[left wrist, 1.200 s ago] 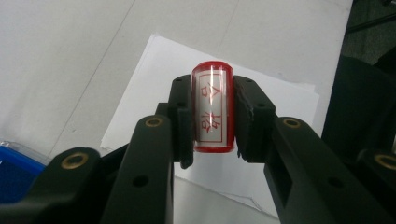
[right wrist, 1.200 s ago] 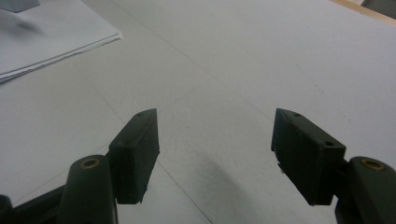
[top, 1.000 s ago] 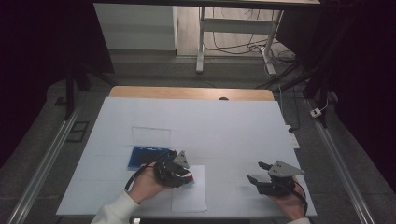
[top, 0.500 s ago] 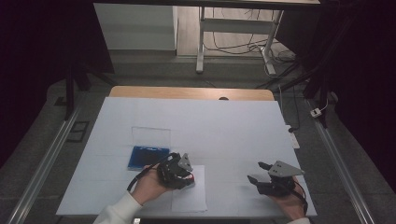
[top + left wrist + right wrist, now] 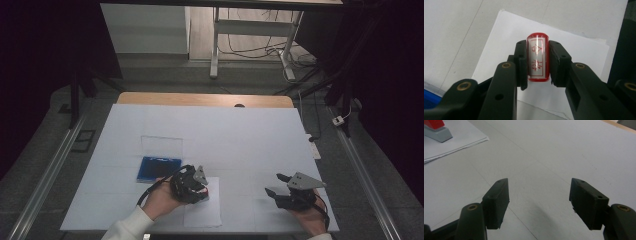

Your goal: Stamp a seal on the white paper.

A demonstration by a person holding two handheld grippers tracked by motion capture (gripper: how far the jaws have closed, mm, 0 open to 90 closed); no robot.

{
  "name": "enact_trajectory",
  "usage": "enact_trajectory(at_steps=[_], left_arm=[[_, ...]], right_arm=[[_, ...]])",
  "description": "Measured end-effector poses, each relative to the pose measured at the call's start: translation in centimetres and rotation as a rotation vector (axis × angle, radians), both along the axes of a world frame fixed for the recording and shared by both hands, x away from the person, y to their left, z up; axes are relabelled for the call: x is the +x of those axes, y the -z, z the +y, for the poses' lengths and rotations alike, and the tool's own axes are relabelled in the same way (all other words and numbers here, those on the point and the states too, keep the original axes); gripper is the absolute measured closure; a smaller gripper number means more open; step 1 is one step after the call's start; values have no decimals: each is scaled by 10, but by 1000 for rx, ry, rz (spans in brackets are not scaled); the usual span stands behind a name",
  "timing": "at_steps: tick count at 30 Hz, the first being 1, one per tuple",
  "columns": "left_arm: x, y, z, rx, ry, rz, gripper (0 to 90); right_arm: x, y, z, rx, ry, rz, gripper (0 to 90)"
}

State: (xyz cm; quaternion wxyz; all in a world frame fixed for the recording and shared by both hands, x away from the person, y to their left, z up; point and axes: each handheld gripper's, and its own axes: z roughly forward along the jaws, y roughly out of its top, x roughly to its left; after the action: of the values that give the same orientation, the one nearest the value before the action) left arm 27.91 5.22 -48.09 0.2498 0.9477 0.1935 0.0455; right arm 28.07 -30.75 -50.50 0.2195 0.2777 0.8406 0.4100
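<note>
Gripping the red stamp [image 5: 538,58], left gripper [image 5: 538,62] has drifted off the blue ink pad [image 5: 159,169] at ten o'clock onto the paper [image 5: 204,212]; stamping appears imminent. Right gripper [image 5: 539,202] idles spread.

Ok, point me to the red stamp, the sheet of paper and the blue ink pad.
red stamp [image 5: 538,59], left gripper view, on its white label between the claw pads.
sheet of paper [image 5: 202,214], high view, on its bare near part.
blue ink pad [image 5: 159,168], high view, on its blue middle.
</note>
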Motion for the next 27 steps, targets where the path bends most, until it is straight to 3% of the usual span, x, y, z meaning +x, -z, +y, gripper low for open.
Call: enact_trajectory(at_steps=[27], left_arm=[[1,2,-5,41,-3,15,706]], right_arm=[[0,0,2,-4,-2,-1,317]])
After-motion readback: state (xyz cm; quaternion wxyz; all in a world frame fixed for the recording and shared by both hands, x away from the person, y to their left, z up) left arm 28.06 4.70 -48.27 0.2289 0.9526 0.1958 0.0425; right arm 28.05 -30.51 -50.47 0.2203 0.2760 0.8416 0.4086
